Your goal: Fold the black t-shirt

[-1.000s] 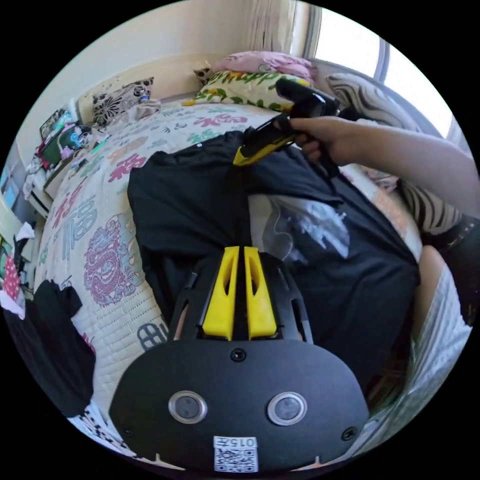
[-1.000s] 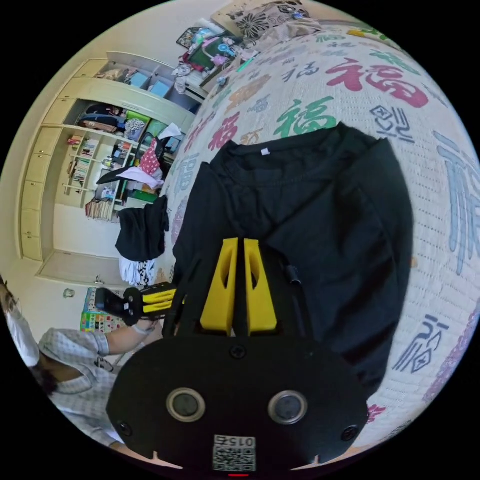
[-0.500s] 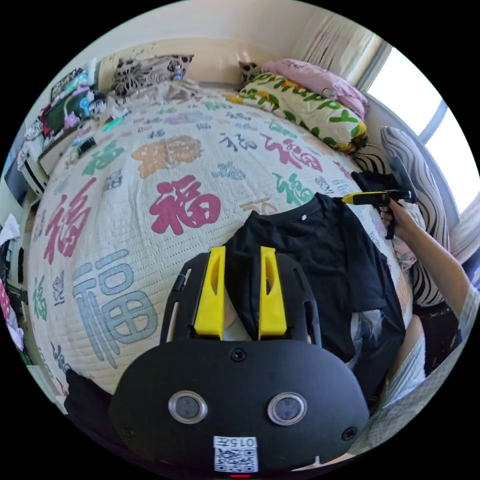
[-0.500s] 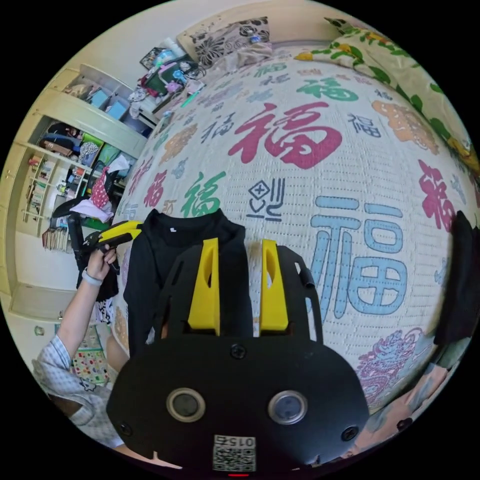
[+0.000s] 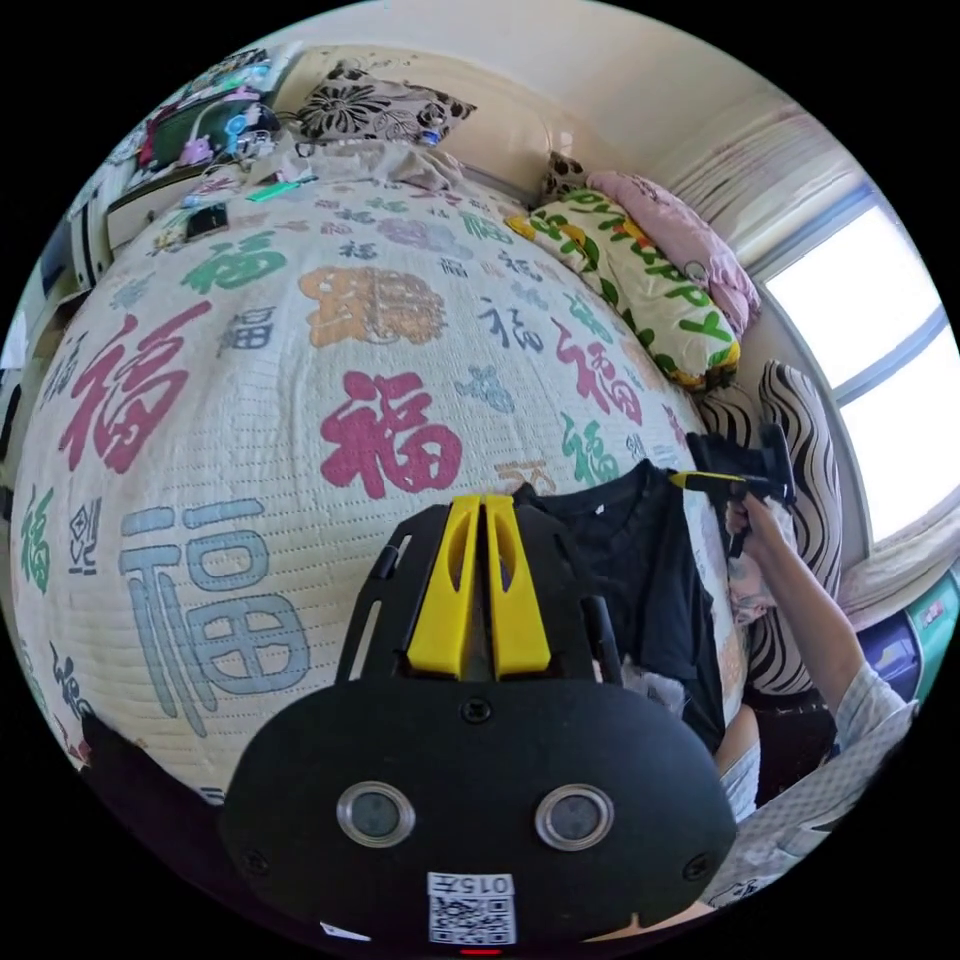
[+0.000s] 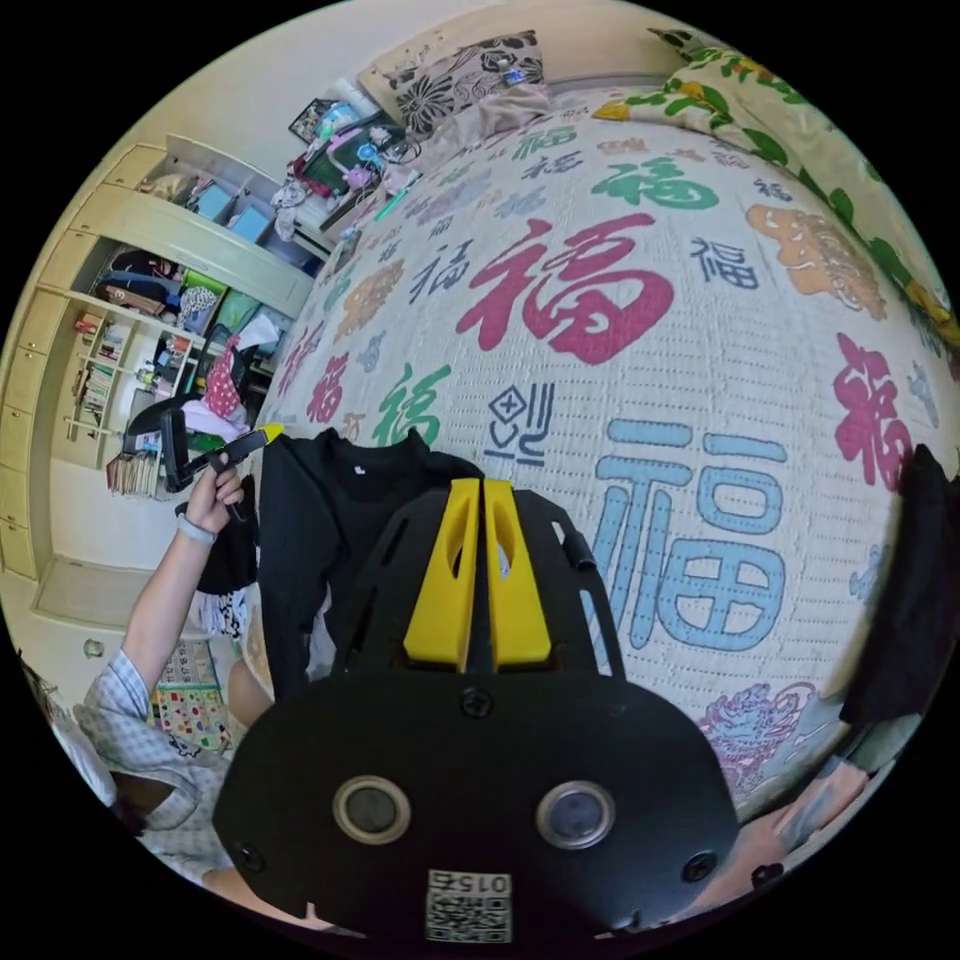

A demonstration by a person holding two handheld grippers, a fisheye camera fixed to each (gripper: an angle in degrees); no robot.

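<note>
The black t-shirt (image 5: pixel 640 570) is seen lying near the edge of the bed (image 5: pixel 250 400), collar toward the pillows (image 5: pixel 640 270). The jaws of the left hand-held gripper (image 5: pixel 478 510) are drawn together, as are those of the right hand-held gripper (image 6: pixel 475 495); whether shirt fabric is pinched cannot be told.

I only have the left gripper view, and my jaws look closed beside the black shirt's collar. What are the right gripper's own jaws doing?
Observer: In the right gripper view, the right gripper has its jaws closed together at the black t-shirt's edge.
Operator: Where does my gripper sit, seen from there?
Observer: The left gripper has its yellow tip at the shirt's far shoulder corner.
Operator: What's behind it?
Observer: Open shelves full of things, against the wall.
</note>
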